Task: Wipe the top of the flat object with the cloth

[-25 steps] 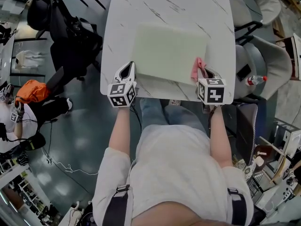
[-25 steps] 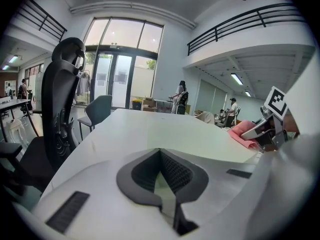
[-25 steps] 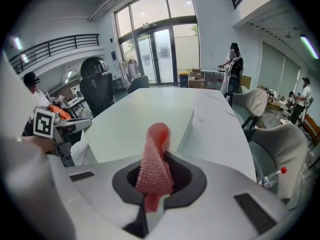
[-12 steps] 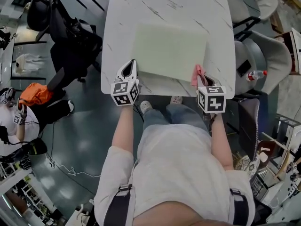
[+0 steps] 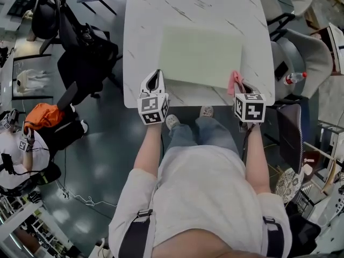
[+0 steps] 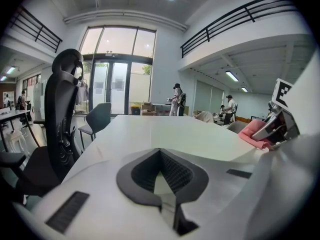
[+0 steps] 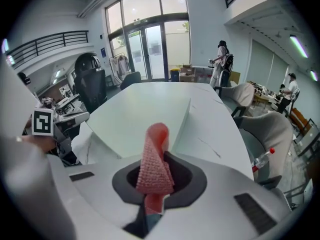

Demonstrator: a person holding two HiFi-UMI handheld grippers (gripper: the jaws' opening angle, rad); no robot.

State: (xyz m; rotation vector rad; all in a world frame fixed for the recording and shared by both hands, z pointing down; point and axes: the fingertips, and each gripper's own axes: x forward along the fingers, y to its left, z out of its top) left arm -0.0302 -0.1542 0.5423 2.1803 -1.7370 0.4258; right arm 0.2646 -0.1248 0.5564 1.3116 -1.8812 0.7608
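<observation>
A pale green flat board [image 5: 199, 55] lies on the white marble table [image 5: 145, 15]. My right gripper [image 5: 237, 85] is shut on a pink knitted cloth [image 5: 234, 82] at the board's near right corner. In the right gripper view the cloth [image 7: 154, 174] stands up between the jaws, with the board [image 7: 145, 116] stretching ahead. At the board's near left corner my left gripper [image 5: 155, 81] hovers over the table edge, shut, with nothing in it [image 6: 160, 153]. Its view shows the cloth [image 6: 254, 134] off to the right.
A black office chair [image 5: 80, 42] stands left of the table. Grey chairs [image 5: 301, 63] and a plastic bottle [image 5: 294, 78] are on the right. An orange bag [image 5: 40, 117] and a seated person [image 5: 16, 149] are on the floor at left.
Both grippers keep their places at the table's near edge and the cloth stays in the right one. The whole scene has slid slightly right in view, and the person's feet now show.
</observation>
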